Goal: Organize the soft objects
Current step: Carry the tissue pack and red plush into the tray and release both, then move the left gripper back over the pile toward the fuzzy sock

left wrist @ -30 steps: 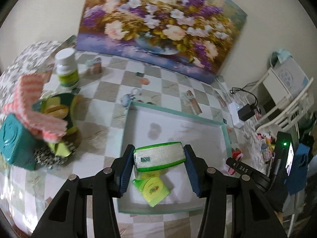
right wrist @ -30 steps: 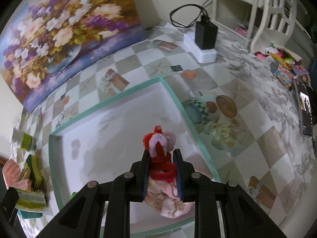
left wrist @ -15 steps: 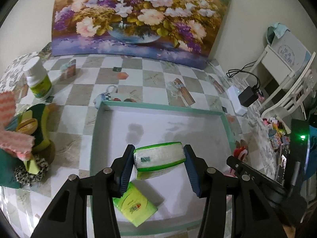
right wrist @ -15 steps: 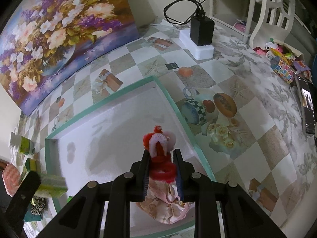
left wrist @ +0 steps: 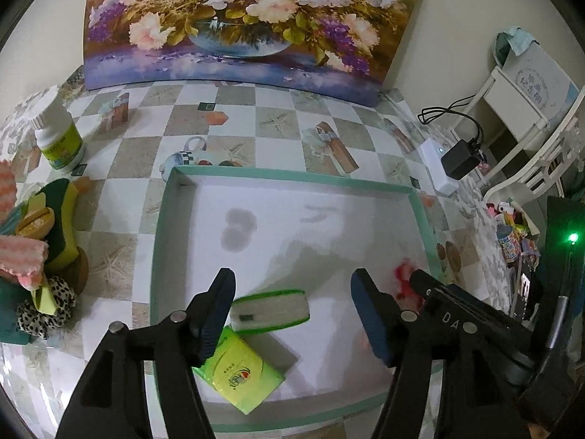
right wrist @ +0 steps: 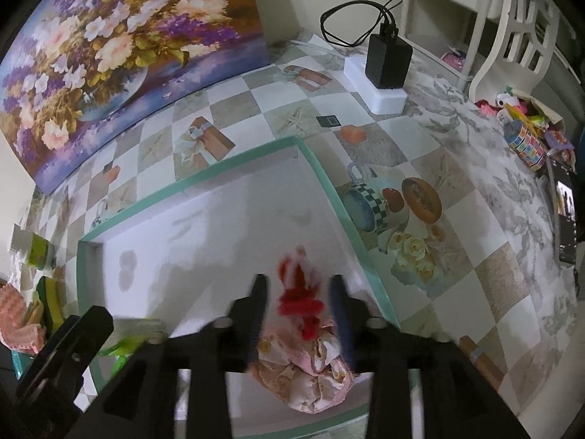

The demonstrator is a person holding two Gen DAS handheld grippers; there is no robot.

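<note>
Left hand-held gripper (left wrist: 292, 305): its jaws are opening; a moment ago they clamped the white tissue pack (left wrist: 270, 310), now the pads stand clear of it and it lies loose between them.
Tissue pack: inside the teal-rimmed tray (left wrist: 161, 219), near the front, leaning on the green tissue pack (left wrist: 239, 371) already lying there.
Right hand-held gripper (right wrist: 299, 305): jaws likewise opening, blurred, no longer pinching the red-haired doll (right wrist: 303, 333).
Doll: lying in the tray's right front corner, just beside the rim.
What changed: both hands have let go over the tray.
Meaning for the task: I'd say three soft things are now stowed.
Still outside: the pink cloth (left wrist: 16, 256) and the sponges (left wrist: 55, 219), heaped on the worktop (left wrist: 120, 241) left of the tray.
</note>
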